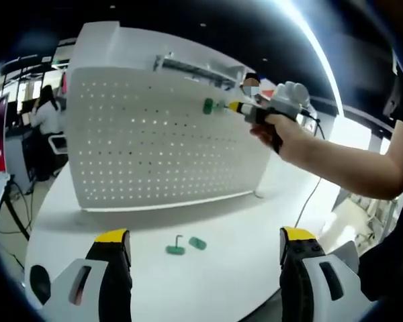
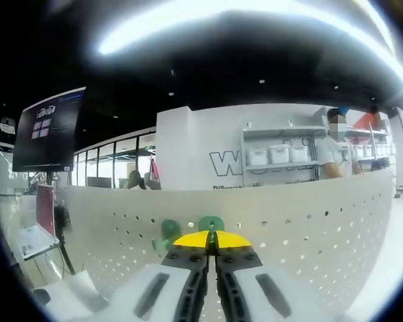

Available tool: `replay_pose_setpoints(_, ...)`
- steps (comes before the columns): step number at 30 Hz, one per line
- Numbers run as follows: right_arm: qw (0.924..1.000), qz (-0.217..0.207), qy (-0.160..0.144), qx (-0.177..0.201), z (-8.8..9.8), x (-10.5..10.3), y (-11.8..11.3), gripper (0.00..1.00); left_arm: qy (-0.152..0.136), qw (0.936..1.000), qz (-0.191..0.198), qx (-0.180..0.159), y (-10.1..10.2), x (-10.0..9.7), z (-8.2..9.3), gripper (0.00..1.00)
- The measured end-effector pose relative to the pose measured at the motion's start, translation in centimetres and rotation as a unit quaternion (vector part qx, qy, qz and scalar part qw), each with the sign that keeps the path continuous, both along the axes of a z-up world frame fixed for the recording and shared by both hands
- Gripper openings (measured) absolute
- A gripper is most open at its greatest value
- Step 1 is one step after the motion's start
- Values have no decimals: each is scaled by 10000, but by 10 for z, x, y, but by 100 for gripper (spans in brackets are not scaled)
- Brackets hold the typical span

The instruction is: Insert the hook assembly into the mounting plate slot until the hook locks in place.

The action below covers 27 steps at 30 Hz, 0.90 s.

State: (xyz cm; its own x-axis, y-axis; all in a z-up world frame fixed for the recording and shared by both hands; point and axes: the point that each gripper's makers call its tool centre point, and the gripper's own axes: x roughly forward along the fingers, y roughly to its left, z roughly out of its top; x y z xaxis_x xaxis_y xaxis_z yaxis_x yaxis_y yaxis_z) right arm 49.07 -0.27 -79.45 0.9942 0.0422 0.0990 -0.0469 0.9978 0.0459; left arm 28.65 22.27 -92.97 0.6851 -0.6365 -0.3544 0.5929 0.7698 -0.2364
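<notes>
A white pegboard mounting plate point(image 1: 154, 147) stands upright on the white table point(image 1: 242, 282). High on its right part sits a green hook point(image 1: 208, 105). A hand holds my right gripper point(image 1: 234, 106) against the board, shut on a second green hook piece point(image 1: 219, 105). In the right gripper view the shut yellow tips of the right gripper point(image 2: 211, 237) touch that green hook point(image 2: 211, 223) at the plate point(image 2: 309, 221), with the other green hook point(image 2: 168, 231) just to the left. My left gripper point(image 1: 205, 236) hangs open over the table. Two loose green hook parts point(image 1: 175, 249) point(image 1: 197, 243) lie between its jaws.
A cable point(image 1: 309, 198) trails off the table's right side. A person point(image 1: 47, 114) sits at a desk behind on the left. Beyond the plate stand a dark screen point(image 2: 50, 131) and a shelf with white bins point(image 2: 272, 155).
</notes>
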Motion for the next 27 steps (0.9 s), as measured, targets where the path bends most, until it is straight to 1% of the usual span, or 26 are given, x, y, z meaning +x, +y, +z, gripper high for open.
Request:
replay_pose_setpoints(8,9999,-114,12,32,-4,7,-4,0,36,10000,23,12,3,3,-1,92)
replay_pose_setpoints(13,9999,-129,6,1,-5,8,-5,0,26,10000,33,86,5,4,-2,90)
replay_pose_setpoints(15,9999,-126,6,29,-5,9,-5,0,14,9999,98,38,8,6,-1,90)
replay_pose_setpoints(17,9999,-141,-2,-14,-6,9,-5,0,46,9999,118,-16,8,6,-2,90)
replay_pose_setpoints(20,9999,-168,-9,-35,-6,9,-5,0,66,9999,106,5,8,5,-3,91)
replay_pose_setpoints(25,9991,-259,131,-302,-7,10,-3,0,56,9999,147,-11,9,4,-2,90)
replay_pose_setpoints(27,9993,-251,148,-248,-7,10,-3,1,47,9998,184,-23,11,5,-1,90)
